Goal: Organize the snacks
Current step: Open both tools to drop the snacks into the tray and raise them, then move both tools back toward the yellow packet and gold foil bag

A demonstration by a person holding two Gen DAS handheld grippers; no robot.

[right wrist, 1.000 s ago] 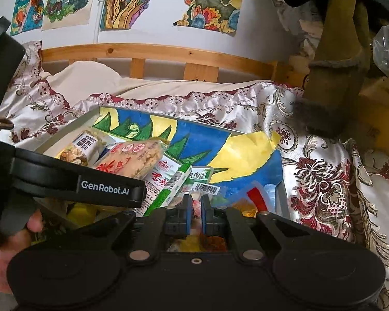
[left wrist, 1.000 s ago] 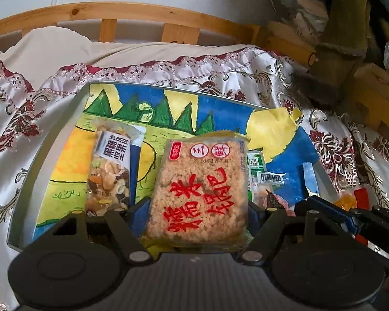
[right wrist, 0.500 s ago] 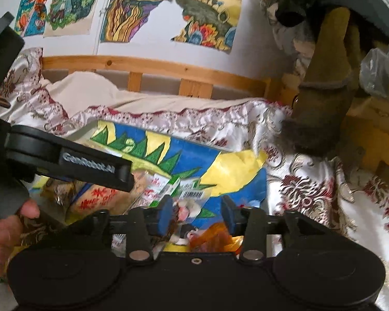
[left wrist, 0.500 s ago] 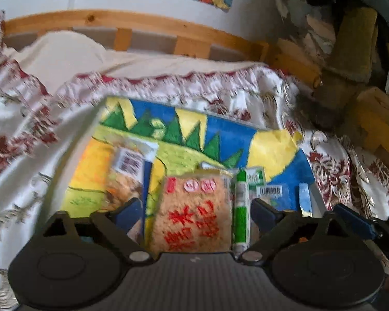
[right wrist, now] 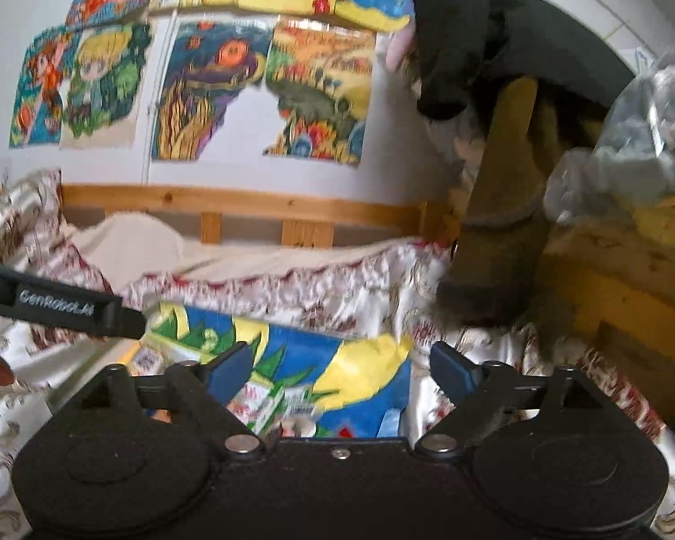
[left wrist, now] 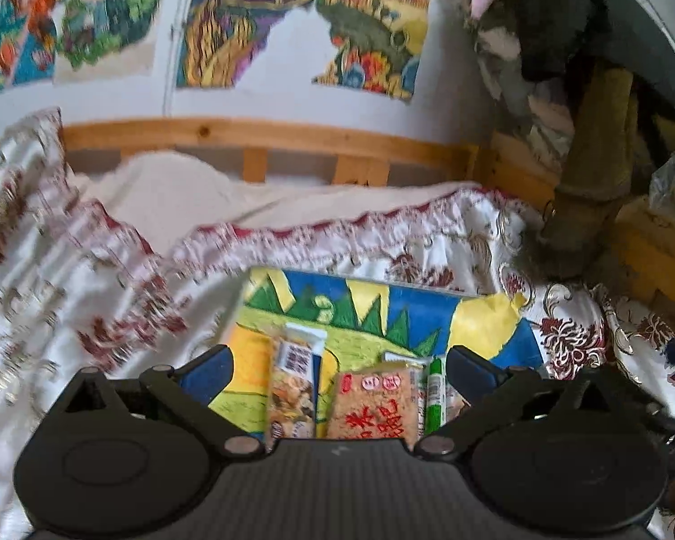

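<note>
- The left claw (left wrist: 337, 371) is spread wide apart and holds nothing; its blue-padded fingers (left wrist: 209, 371) sit above a shallow tray (left wrist: 427, 310) lined with a bright painted picture of green peaks, blue sky and yellow shapes.
- In the tray, seen from the left wrist view, three snacks lie side by side: a nut bar (left wrist: 292, 387) on the left, a rice cracker packet (left wrist: 373, 405) with red characters in the middle, and a slim green-striped packet (left wrist: 435, 398) just beside it on the right.
- The right claw (right wrist: 342, 366) is also wide apart and empty, over the tray's right part.
- More small wrappers (right wrist: 288, 402) lie in the tray below it; they are blurred.
- The tray rests on a bed covered with a white and red floral cloth (left wrist: 90, 297).
- A wooden rail (right wrist: 247, 202) and children's drawings (right wrist: 265, 90) on the wall lie behind.
</note>
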